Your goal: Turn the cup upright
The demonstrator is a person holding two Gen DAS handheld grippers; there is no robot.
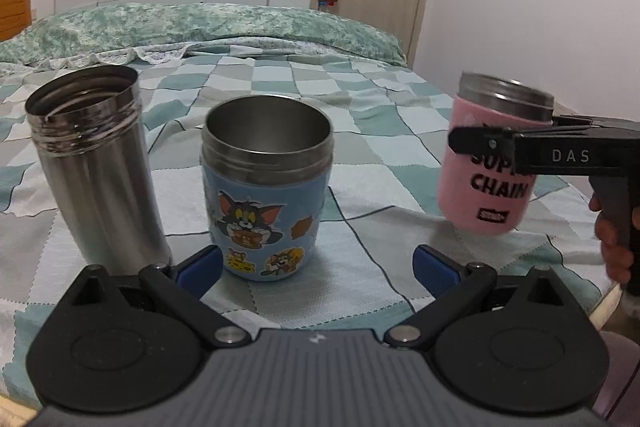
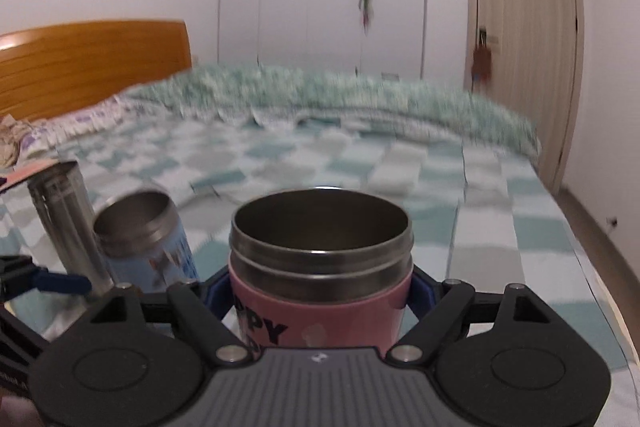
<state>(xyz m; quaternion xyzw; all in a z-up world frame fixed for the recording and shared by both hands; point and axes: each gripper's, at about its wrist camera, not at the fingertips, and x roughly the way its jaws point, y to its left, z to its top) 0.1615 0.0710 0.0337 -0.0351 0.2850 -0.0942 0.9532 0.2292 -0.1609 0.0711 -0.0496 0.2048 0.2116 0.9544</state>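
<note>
**Pink cup held mouth-up above the bed**

On the left, a tall brushed-steel flask (image 1: 100, 167) stands open-mouthed on the checked green-and-white bedspread (image 1: 280, 75), its neck ringed with screw threads. Just beside it stands a squat steel cup in a pale blue sleeve with cartoon cat-and-mouse stickers (image 1: 266, 187), its smooth, dull inside showing.

In front of that blue cup, the left gripper (image 1: 318, 267) is spread wide with nothing between its ribbed blue pads (image 1: 436, 269).

On the right, the pink-sleeved steel cup with black lettering (image 1: 490, 167) is clear of the bedspread, mouth upward and tilted slightly. The right gripper (image 2: 320, 291) clamps it across the pink sleeve, just below the bare steel rim band; its black finger (image 1: 480, 143) crosses the cup's front. From the right wrist camera, the round steel mouth and stepped rim fill the centre, and the sleeve looks matte and soft.
</note>
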